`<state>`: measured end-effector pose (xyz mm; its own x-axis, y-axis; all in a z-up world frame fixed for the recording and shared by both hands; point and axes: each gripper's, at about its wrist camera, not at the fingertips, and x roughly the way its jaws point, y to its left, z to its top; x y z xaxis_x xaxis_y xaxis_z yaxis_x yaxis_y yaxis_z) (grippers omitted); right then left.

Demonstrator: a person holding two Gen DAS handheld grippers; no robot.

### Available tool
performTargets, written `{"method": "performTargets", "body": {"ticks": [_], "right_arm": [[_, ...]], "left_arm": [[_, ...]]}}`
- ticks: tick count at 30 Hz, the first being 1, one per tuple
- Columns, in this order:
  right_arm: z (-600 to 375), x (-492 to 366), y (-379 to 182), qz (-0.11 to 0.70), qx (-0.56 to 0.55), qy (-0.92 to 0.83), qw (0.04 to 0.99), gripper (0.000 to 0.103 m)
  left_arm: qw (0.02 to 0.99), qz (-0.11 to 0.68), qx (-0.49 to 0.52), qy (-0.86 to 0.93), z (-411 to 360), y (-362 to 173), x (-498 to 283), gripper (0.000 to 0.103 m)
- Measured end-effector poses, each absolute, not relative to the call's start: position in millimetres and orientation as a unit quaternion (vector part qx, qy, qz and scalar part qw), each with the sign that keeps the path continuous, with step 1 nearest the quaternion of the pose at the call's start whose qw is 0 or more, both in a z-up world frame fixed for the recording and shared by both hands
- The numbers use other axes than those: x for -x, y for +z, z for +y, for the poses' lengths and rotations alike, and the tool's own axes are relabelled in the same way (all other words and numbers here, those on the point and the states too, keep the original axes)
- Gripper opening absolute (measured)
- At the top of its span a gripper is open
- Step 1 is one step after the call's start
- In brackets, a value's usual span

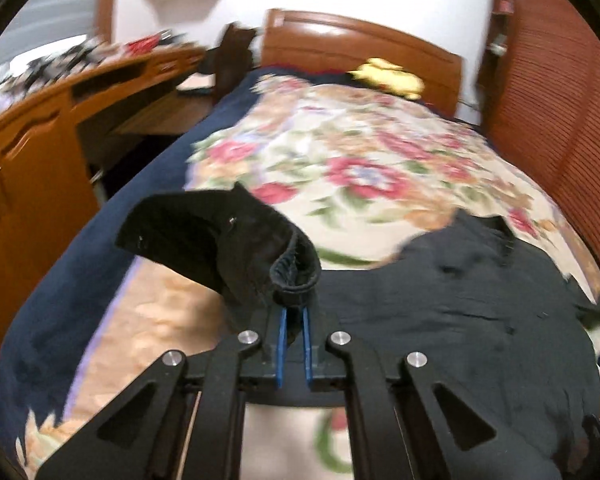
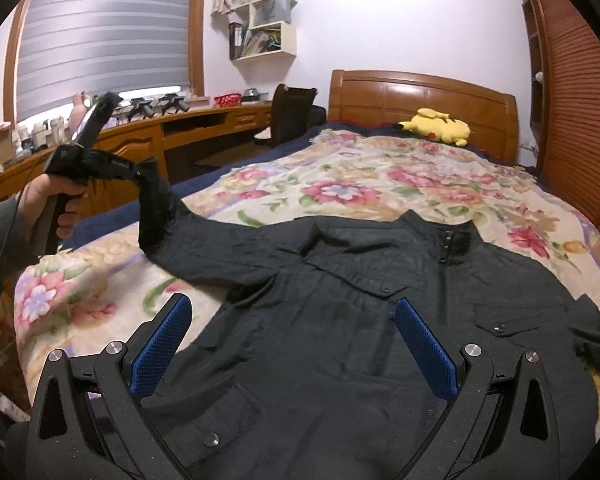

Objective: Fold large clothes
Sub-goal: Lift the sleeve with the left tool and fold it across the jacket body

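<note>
A black jacket [image 2: 340, 332] lies face up on the floral bedspread [image 2: 360, 184], collar toward the headboard. My left gripper [image 1: 294, 312] is shut on the cuff of the jacket's left sleeve [image 1: 292, 276] and holds it lifted above the bed. In the right wrist view the left gripper [image 2: 134, 174] is at the left, with the sleeve [image 2: 156, 208] hanging from it down to the jacket's shoulder. My right gripper [image 2: 292, 320] is open and empty, hovering over the jacket's chest. The jacket's body also shows in the left wrist view [image 1: 460, 320].
A yellow plush toy [image 2: 440, 126] lies by the wooden headboard [image 2: 420, 96]. A long wooden desk [image 2: 160, 128] with a dark chair [image 2: 292, 112] runs along the left of the bed. A slatted wooden wardrobe [image 2: 572, 120] stands close on the right.
</note>
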<state>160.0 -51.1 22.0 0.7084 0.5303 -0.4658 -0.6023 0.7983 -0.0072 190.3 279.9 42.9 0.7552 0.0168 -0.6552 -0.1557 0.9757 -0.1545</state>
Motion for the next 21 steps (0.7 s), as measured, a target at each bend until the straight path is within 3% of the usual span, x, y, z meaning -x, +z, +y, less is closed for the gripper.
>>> {"method": "performTargets", "body": {"ticks": [11,21], "right_arm": [[-107.5,-162.4,39.5,0.214,0.07,0.267,0.937,0.103],[-153.7,-164.6,49.5,0.208,0.052,0.234,0.948,0.103]], "left_arm": [[0.939,0.322,0.054,-0.105,121.4,74.5,-183.2,0.001],[0.926,0.333,0.042,-0.17,29.7,47.2,-168.3,0.001]]}}
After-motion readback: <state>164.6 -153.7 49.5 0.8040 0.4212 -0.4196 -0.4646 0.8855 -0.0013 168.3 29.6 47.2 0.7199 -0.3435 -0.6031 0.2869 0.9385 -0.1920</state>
